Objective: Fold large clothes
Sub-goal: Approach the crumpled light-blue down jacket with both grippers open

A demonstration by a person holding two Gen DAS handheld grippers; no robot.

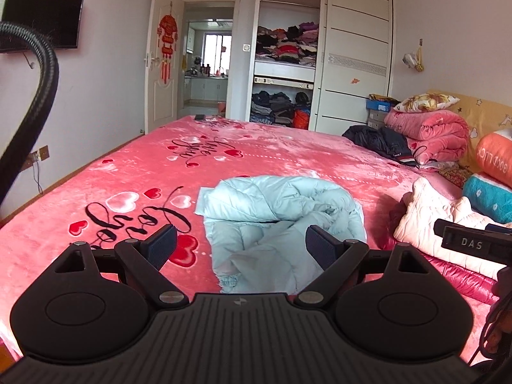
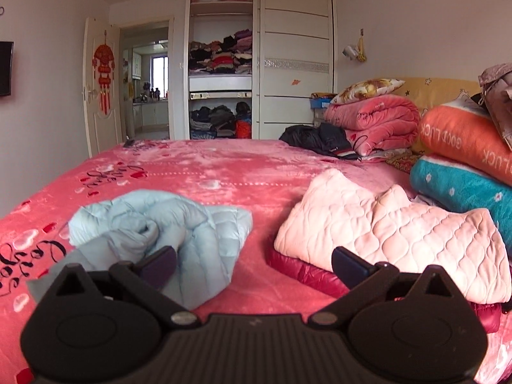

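Left wrist view: left tongs (image 1: 240, 246) spread wide, empty, above the crumpled light blue jacket (image 1: 272, 211), which lies mid-bed on the pink blanket (image 1: 128, 172).

Right wrist view: right tongs (image 2: 254, 264) spread wide, empty. Jacket (image 2: 179, 224) lies beside the folded pale pink quilted garment (image 2: 390, 227), apart from it.

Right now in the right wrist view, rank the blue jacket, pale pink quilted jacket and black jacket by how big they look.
1. Pale pink quilted jacket
2. Blue jacket, nearly alike
3. Black jacket, farther away, so real size unsure
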